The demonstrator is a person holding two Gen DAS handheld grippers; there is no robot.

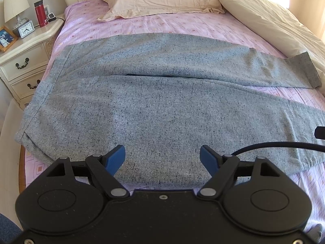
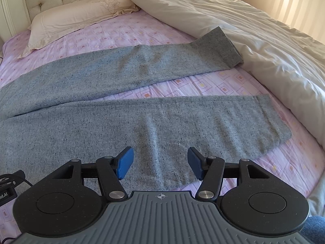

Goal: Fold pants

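Grey speckled pants (image 1: 154,101) lie spread flat across the pink patterned bed sheet (image 1: 142,25), waistband at the left, both legs stretching to the right. In the right wrist view the pants (image 2: 101,126) show two separate legs; the far leg's cuff (image 2: 227,46) rests against the duvet, the near leg's cuff (image 2: 274,120) lies flat. My left gripper (image 1: 162,159) hovers open over the near edge of the seat area, nothing between its blue pads. My right gripper (image 2: 160,162) stands open above the near leg, empty too.
A cream duvet (image 2: 254,40) is bunched along the right side of the bed and a pillow (image 1: 158,0) lies at the headboard. At the left stands a nightstand (image 1: 24,48) with a lamp, clock, red bottle and photo frame. A black cable (image 1: 274,145) crosses the pants at the right.
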